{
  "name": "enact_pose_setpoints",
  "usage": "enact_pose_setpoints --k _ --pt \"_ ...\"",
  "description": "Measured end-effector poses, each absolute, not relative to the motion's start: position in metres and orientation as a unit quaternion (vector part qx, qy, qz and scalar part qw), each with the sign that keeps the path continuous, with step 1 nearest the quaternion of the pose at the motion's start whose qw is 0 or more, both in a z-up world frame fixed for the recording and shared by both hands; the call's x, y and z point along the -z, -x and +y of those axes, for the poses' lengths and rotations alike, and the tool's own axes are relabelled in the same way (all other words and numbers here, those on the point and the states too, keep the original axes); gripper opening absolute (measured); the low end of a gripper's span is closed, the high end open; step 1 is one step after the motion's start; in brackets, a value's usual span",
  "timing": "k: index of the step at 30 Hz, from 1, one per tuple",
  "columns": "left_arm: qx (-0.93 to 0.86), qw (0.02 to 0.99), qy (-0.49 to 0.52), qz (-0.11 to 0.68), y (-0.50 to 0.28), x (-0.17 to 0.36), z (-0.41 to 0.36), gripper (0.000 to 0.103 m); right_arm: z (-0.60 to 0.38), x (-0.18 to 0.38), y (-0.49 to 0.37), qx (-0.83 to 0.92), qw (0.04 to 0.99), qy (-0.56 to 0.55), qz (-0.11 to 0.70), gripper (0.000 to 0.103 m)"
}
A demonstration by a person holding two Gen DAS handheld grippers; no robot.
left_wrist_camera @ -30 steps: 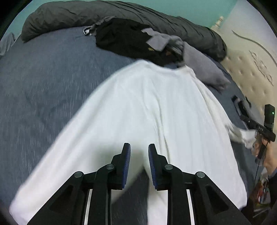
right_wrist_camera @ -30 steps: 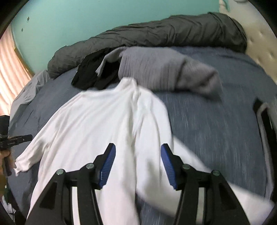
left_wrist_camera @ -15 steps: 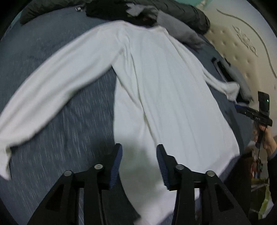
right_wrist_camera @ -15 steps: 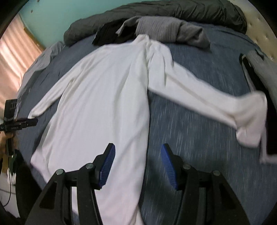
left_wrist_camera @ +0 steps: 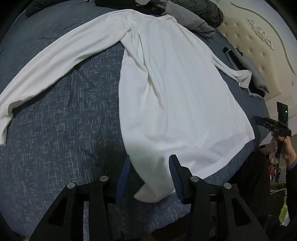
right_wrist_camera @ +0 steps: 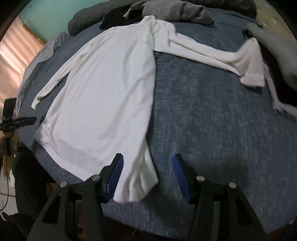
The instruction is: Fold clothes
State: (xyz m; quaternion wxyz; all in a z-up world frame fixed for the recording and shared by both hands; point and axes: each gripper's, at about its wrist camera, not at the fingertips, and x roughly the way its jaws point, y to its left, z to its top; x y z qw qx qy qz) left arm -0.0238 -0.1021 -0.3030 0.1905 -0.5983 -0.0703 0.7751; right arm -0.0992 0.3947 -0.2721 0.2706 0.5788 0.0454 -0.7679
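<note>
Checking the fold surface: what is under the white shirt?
The white shirt lies spread on the blue bedspread, which shows all around it. Whatever sits beneath the cloth itself is covered; its collar end meets a grey garment.

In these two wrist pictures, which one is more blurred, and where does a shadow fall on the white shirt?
Right wrist view: softer, the blue bedspread streaked with motion blur at right. Left wrist view: sharper; a grey shadow covers the white shirt at its hem corner, just ahead of the left gripper. Both views: fisheye bending makes the bed bulge.

A tufted cream headboard [left_wrist_camera: 259,46] stands behind the blue bedspread [left_wrist_camera: 65,129]; pink curtain [right_wrist_camera: 13,52].
</note>
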Motion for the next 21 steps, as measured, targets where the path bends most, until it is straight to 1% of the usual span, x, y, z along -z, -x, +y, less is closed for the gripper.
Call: enact_pose_setpoints --k 4,6,11,13,14,15,17,18,19,20,21 --pt "-0.774 0.190 0.600 -0.066 0.014 0.304 -0.099 0.048 0.403 0.273 0.087 0.767 0.270 -0.580 0.047 0.056" --pt "-0.775 0.191 0.599 -0.066 0.010 0.303 -0.098 0.048 0.403 0.273 0.079 0.769 0.269 -0.577 0.061 0.056" --pt "-0.777 0.191 0.596 -0.071 0.001 0.302 -0.097 0.048 0.397 0.266 0.065 0.769 0.298 -0.563 0.055 0.055" --pt "-0.778 0.190 0.595 -0.074 -0.001 0.301 -0.097 0.048 0.391 0.268 0.063 0.763 0.305 -0.567 0.060 0.048" --pt "-0.779 0.189 0.593 -0.076 -0.002 0.300 -0.098 0.048 0.387 0.271 0.062 0.758 0.306 -0.571 0.066 0.041" --pt "-0.780 0.189 0.591 -0.079 -0.003 0.298 -0.098 0.048 0.384 0.274 0.061 0.754 0.307 -0.576 0.071 0.036" --pt "-0.782 0.189 0.588 -0.082 -0.005 0.294 -0.100 0.048 0.379 0.282 0.061 0.744 0.303 -0.591 0.073 0.033" --pt "-0.783 0.189 0.586 -0.083 -0.006 0.292 -0.101 0.048 0.378 0.284 0.061 0.739 0.306 -0.595 0.069 0.027" --pt "-0.784 0.189 0.586 -0.084 -0.007 0.291 -0.102 0.050 0.377 0.287 0.061 0.736 0.309 -0.599 0.066 0.025" --pt "-0.784 0.188 0.585 -0.085 -0.008 0.290 -0.103 0.051 0.377 0.290 0.061 0.734 0.309 -0.602 0.064 0.019" --pt "-0.785 0.187 0.585 -0.086 -0.009 0.290 -0.104 0.052 0.377 0.292 0.060 0.732 0.309 -0.604 0.061 0.009"
